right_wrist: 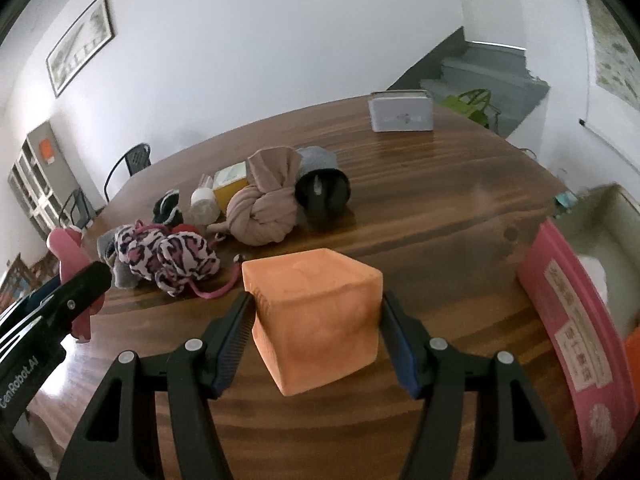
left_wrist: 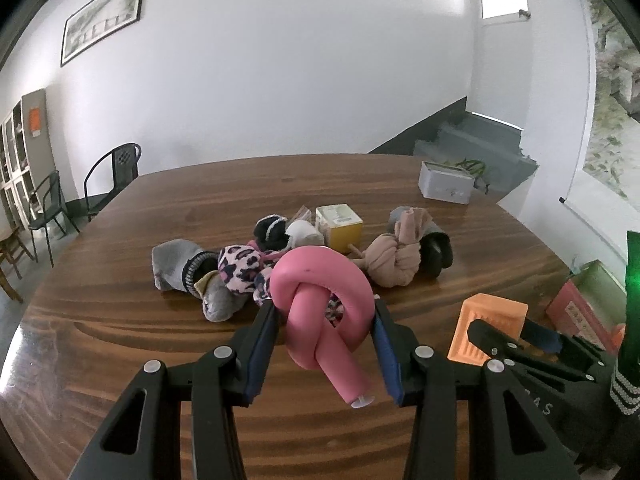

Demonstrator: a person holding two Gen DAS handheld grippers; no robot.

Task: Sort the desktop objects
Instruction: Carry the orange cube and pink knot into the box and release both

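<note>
Both tongs loaded, sorting under way on the wooden surface (left_wrist: 120, 248).

We hold the pink knotted foam tube (left_wrist: 320, 300) in the left tongs (left_wrist: 325, 322), pads clamped on either side of the knot, lifted just nearer us than the sock pile (left_wrist: 240, 268). Our right tongs (right_wrist: 318, 312) bracket the orange block (right_wrist: 316, 312); the left pad touches it, but we cannot tell whether the right pad does. The pink carton (right_wrist: 576, 320) stands open just right of the block. We judge this the carry step: two items picked, neither yet placed. Next move, in our view, calls for swinging the block right over the carton rim, then releasing; the tube's destination we cannot tell.
</note>
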